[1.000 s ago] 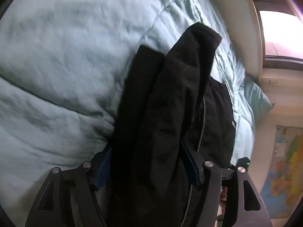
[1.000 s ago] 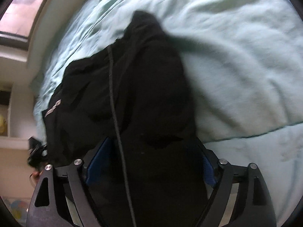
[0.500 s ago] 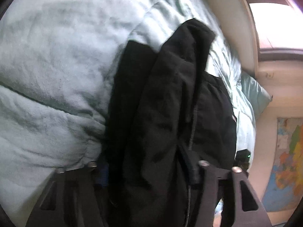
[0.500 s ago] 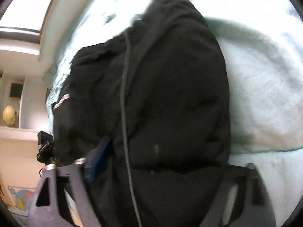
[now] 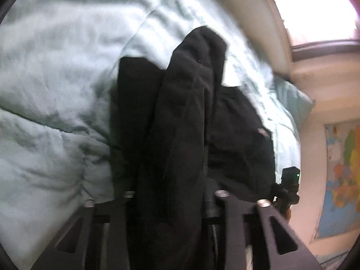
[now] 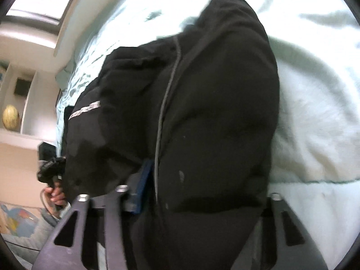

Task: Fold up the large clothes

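Note:
A large black garment (image 5: 180,121) with a thin grey cord and a small grey label (image 6: 85,110) hangs bunched over a pale green quilted bed cover (image 5: 56,67). My left gripper (image 5: 173,193) is shut on a thick fold of the black cloth, which hides its fingertips. My right gripper (image 6: 202,193) is shut on another part of the same garment (image 6: 213,112); one blue pad (image 6: 144,184) shows at its left finger. The cloth drapes over both grippers and reaches down to the bed.
The bed cover (image 6: 315,112) fills most of both views. A pillow (image 5: 294,103) lies at the bed's head by a window (image 5: 315,13). A wall map (image 5: 344,175) hangs at the right. A shelf with a yellow ball (image 6: 11,117) stands at the left.
Both grippers have lifted and pulled the garment closer, so the cloth now fills more of each view and covers the fingers. The bed cover has dropped away.

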Tool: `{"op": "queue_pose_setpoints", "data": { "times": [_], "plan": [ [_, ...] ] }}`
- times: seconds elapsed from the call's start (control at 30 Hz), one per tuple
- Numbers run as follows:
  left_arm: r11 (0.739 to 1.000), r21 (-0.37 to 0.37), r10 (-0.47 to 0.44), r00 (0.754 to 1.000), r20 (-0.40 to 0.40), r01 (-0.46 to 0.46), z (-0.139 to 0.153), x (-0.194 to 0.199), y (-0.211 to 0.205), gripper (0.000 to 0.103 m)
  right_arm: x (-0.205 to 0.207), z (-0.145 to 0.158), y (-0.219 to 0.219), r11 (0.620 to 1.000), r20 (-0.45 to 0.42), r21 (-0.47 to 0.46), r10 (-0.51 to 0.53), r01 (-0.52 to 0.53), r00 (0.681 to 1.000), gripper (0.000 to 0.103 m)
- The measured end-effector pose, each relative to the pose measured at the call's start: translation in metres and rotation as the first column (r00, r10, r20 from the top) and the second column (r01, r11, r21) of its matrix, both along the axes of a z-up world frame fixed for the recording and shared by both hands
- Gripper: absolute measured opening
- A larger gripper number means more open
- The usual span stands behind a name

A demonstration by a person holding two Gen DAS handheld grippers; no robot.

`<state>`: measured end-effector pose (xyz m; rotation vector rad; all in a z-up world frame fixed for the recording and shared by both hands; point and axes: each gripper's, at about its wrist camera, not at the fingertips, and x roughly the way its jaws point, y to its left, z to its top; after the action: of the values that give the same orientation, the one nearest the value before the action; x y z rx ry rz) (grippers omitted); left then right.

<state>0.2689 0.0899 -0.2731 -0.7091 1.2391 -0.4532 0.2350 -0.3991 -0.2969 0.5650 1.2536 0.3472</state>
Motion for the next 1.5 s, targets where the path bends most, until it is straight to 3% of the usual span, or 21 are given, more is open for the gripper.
{"op": "queue_pose_setpoints", "data": {
  "times": [0.3, 0.47, 0.57, 0.73, 0.87, 0.93, 0.97, 1.03, 1.13, 1.2, 1.27, 1.33, 1.4, 1.43, 1.5],
  "plan": [
    [0.997, -0.051, -0.045, 0.977, 0.206, 0.057, 0.103, -0.072, -0.026, 0.022, -0.073, 0.105, 0.051, 0.997, 0.193, -0.056, 0.067, -0.057, 0.979, 0.030],
    [0.995, -0.055, -0.062, 0.964, 0.260, 0.078, 0.148, -0.132, -0.020, 0.022, -0.080, 0.122, 0.057, 0.997, 0.231, -0.057, 0.066, -0.054, 0.971, 0.030],
    [0.994, -0.061, -0.067, 0.963, 0.260, 0.086, 0.158, -0.167, -0.014, 0.023, -0.082, 0.121, 0.053, 0.997, 0.225, -0.054, 0.060, -0.049, 0.972, 0.030],
    [0.995, -0.062, -0.063, 0.988, 0.138, 0.072, 0.123, -0.214, -0.001, 0.024, -0.102, 0.093, 0.053, 0.996, 0.123, -0.070, 0.068, -0.059, 0.990, 0.030],
    [0.998, 0.025, -0.065, 0.997, -0.043, 0.066, 0.067, -0.232, 0.002, 0.026, -0.120, 0.038, 0.049, 0.991, -0.009, -0.132, 0.031, -0.032, 0.999, 0.031],
    [0.996, 0.084, 0.003, 0.995, -0.103, 0.006, 0.031, -0.233, 0.018, 0.035, -0.121, 0.012, 0.039, 0.982, -0.047, -0.185, -0.034, 0.024, 0.998, 0.038],
    [0.997, 0.071, 0.029, 0.993, -0.118, -0.021, 0.020, -0.232, 0.027, 0.038, -0.121, 0.001, 0.031, 0.982, -0.068, -0.182, -0.059, 0.046, 0.996, 0.042],
    [0.989, -0.043, 0.128, 0.971, -0.201, -0.139, -0.012, -0.230, 0.058, 0.041, -0.120, -0.015, 0.016, 0.980, -0.106, -0.164, -0.134, 0.115, 0.985, 0.062],
    [0.962, -0.191, 0.130, 0.944, -0.304, -0.194, -0.039, -0.226, 0.083, 0.043, -0.134, -0.031, -0.018, 0.968, -0.152, -0.109, -0.241, 0.226, 0.959, 0.066],
    [0.977, -0.135, 0.123, 0.952, -0.281, -0.166, -0.023, -0.224, 0.085, 0.043, -0.144, -0.027, -0.022, 0.957, -0.163, -0.125, -0.280, 0.262, 0.946, 0.066],
    [0.993, -0.014, 0.110, 0.970, -0.215, -0.115, 0.006, -0.224, 0.081, 0.042, -0.160, 0.001, -0.015, 0.935, -0.106, -0.243, -0.291, 0.259, 0.951, 0.066],
    [0.987, 0.114, 0.127, 0.986, -0.109, -0.114, 0.051, -0.230, 0.077, 0.041, -0.170, 0.036, 0.009, 0.908, -0.030, -0.344, -0.265, 0.239, 0.964, 0.066],
    [0.973, 0.207, 0.106, 0.994, -0.007, -0.102, 0.090, -0.237, 0.062, 0.041, -0.179, 0.060, 0.031, 0.907, 0.033, -0.368, -0.206, 0.203, 0.978, 0.067],
    [0.969, 0.233, 0.072, 0.997, 0.033, -0.078, 0.106, -0.240, 0.047, 0.042, -0.180, 0.069, 0.049, 0.911, 0.054, -0.373, -0.165, 0.173, 0.985, 0.068],
    [0.977, 0.211, -0.050, 0.996, 0.067, 0.035, 0.122, -0.237, 0.010, 0.042, -0.195, 0.067, 0.064, 0.927, 0.053, -0.358, -0.100, 0.113, 0.994, 0.068]
  ]
}}
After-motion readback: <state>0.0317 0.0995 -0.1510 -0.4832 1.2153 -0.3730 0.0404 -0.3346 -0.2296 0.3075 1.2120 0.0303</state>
